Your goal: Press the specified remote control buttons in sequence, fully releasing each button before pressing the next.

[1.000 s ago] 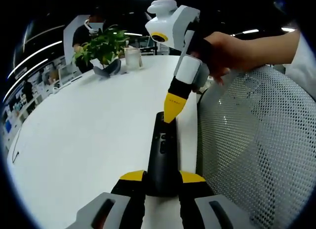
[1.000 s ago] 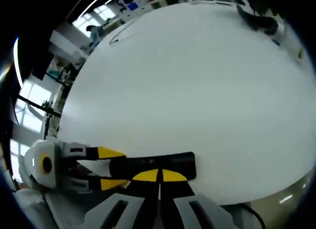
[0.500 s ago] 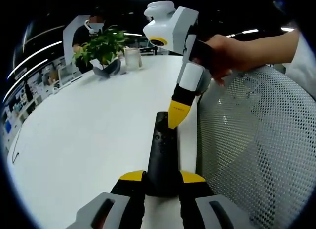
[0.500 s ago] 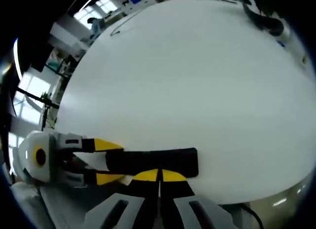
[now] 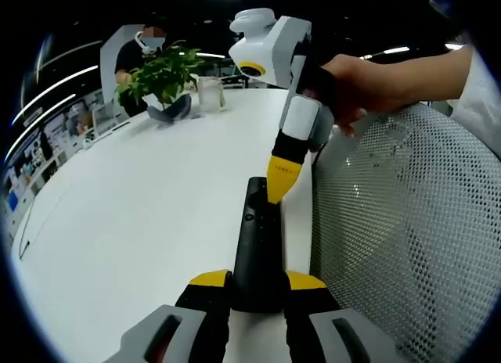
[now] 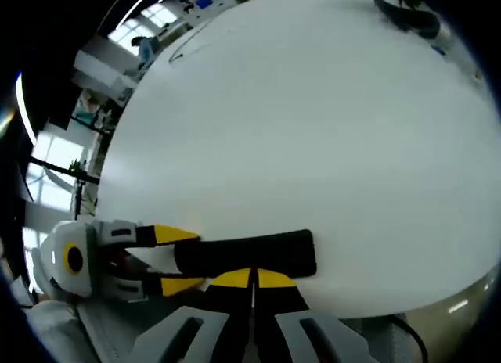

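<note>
A long black remote (image 5: 257, 238) lies on the white table (image 5: 141, 214) close to its right edge. My left gripper (image 5: 257, 281) is shut on its near end, yellow tips on either side. My right gripper (image 5: 279, 183), held by a hand, comes down from the upper right with its jaws together; the yellow tip rests at the remote's far end, by its right edge. In the right gripper view the remote (image 6: 258, 252) lies crosswise just beyond my shut right gripper (image 6: 252, 278), and the left gripper (image 6: 184, 260) clamps its left end. Whether the tip presses a button is hidden.
A white mesh chair back (image 5: 391, 238) stands right beside the table edge. At the far end of the table are a potted plant (image 5: 160, 73) and a glass jar (image 5: 211, 91), with a person (image 5: 145, 46) behind them. A thin cable (image 6: 192, 42) lies far across the table.
The right gripper's tip has shifted slightly on the remote's far end and lifted a little. The left gripper keeps its hold and the remote has not moved.
</note>
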`<action>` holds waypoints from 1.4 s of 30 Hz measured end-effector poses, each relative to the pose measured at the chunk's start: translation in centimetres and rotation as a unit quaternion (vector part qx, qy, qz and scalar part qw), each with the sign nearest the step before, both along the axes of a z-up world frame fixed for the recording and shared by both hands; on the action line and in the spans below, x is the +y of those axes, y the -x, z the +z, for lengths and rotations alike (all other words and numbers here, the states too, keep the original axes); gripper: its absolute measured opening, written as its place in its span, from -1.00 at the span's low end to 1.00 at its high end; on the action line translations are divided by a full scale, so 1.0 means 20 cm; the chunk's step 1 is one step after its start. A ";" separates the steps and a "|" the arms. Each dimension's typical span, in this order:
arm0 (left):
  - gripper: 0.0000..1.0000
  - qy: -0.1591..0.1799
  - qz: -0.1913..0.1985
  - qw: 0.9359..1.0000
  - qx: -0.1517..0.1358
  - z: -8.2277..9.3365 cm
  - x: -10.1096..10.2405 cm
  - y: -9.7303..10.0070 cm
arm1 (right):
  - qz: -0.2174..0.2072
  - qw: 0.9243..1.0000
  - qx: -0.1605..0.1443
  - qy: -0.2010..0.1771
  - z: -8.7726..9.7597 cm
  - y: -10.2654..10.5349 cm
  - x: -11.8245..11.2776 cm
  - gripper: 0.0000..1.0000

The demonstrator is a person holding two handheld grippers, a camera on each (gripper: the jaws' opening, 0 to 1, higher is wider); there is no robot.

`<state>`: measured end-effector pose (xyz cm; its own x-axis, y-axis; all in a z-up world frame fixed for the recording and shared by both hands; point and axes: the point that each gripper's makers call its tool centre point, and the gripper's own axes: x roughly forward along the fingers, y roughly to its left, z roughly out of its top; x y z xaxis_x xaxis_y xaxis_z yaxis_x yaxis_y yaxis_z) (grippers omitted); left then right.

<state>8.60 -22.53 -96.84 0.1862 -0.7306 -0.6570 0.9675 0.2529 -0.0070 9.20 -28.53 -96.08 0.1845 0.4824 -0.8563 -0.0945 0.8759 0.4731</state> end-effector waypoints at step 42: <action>-0.48 -0.018 0.018 1.000 0.004 -0.01 0.01 -0.01 | 0.045 0.995 -0.077 0.051 -0.01 -0.07 0.00 -1.00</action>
